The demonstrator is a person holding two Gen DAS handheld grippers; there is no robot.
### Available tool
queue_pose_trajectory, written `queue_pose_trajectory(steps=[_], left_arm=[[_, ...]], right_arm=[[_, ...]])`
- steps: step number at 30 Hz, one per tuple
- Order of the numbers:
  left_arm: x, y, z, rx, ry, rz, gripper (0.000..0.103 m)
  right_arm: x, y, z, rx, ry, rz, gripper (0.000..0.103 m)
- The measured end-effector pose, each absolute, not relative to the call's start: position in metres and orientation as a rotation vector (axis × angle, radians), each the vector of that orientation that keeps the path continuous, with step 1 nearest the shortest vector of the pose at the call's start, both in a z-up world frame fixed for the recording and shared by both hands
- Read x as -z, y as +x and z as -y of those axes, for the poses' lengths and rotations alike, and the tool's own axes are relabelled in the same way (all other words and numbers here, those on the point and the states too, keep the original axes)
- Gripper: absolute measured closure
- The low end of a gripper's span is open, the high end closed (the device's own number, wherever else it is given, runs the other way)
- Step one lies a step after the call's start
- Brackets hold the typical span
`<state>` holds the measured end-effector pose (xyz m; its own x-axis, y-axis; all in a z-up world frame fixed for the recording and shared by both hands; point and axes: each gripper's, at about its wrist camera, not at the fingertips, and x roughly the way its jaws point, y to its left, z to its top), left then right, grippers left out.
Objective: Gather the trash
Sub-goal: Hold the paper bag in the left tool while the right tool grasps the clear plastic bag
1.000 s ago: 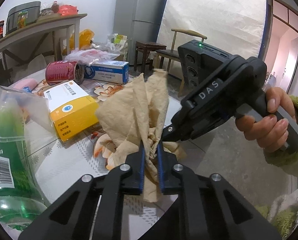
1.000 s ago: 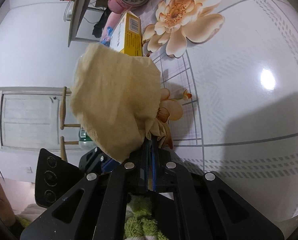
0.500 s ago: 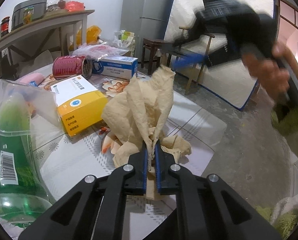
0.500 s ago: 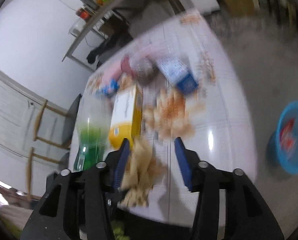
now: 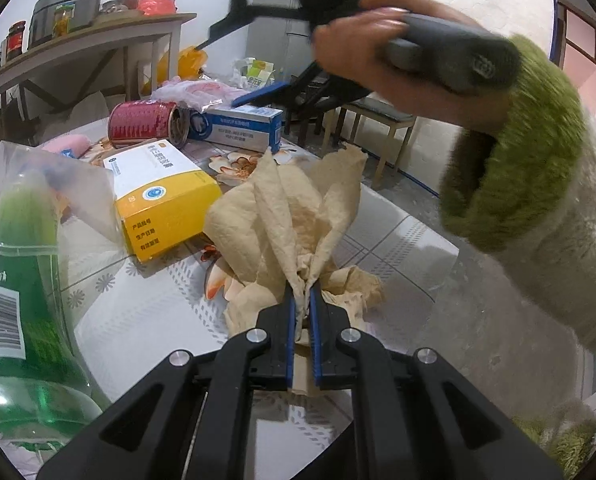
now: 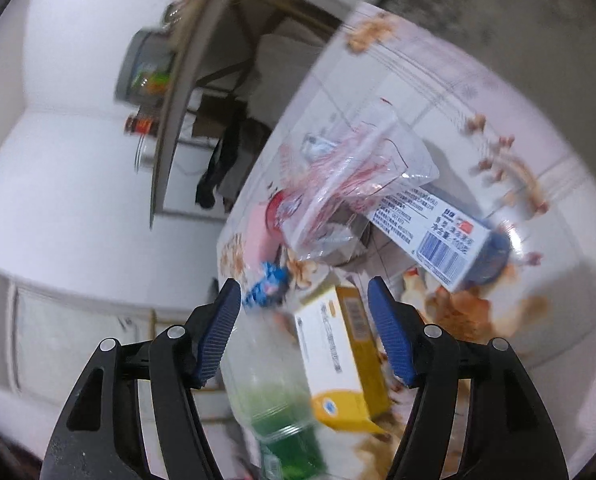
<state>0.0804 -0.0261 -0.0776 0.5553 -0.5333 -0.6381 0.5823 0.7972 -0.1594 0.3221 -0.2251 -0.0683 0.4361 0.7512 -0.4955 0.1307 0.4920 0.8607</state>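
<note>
Left gripper (image 5: 302, 312) pinching tissue (image 5: 294, 216) | right gripper (image 6: 303, 332) opening, fingers holding nothing | box (image 5: 164, 196), can (image 5: 148, 124), bottle (image 5: 18, 300) waiting on table (image 5: 146, 312)

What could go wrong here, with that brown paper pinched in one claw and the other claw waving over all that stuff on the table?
The left gripper pinches only a thin fold of the crumpled brown paper; the loose bulk could tear or slip free when lifted. The right gripper, its jaws opening with nothing between them, is blurred with motion above the clutter and could bump the green plastic bottle or shove the yellow box toward the table edge.
</note>
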Motion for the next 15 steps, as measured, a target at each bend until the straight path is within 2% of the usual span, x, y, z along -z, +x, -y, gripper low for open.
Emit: queue_pose_trajectory(steps=[9,15], left_arm=[[0.078,0.081,0.024,0.670,0.050,-0.730,0.097],[0.080,0.080,0.023,0.673,0.043,-0.729,0.097]], right_arm=[[0.101,0.335,0.225,-0.331,1.269,-1.101,0.041],[0.114,0.336,0.223,-0.289,1.387,-1.080,0.051]])
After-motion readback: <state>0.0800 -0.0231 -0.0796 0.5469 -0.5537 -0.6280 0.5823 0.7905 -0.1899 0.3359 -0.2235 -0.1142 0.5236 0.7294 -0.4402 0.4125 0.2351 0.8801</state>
